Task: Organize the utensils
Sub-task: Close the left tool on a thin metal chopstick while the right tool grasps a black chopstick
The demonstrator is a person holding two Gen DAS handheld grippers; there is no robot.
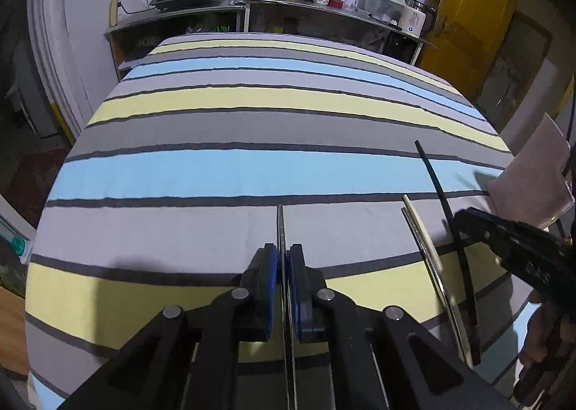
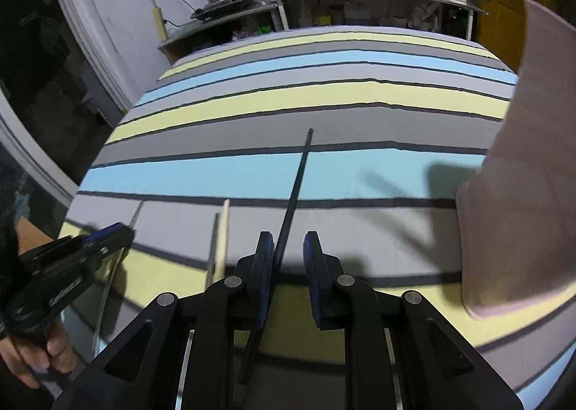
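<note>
The left gripper [image 1: 283, 262] clamps a thin metal chopstick [image 1: 280, 226] over a striped cloth [image 1: 230, 129]. The right gripper [image 2: 286, 251], jaws parted, has a black chopstick [image 2: 297, 187] lying against its left pad (pointing toward 12 o'clock). Only the right wrist view shows the pink holder [image 2: 518, 172] looming at 3 o'clock; a cream and a silver chopstick [image 2: 220, 240] lie at 10 o'clock. Bare cloth stretches ahead to the far edge.

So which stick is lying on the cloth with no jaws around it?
The cream chopstick, resting beside a silvery one; the black chopstick sits between the right jaws.
</note>
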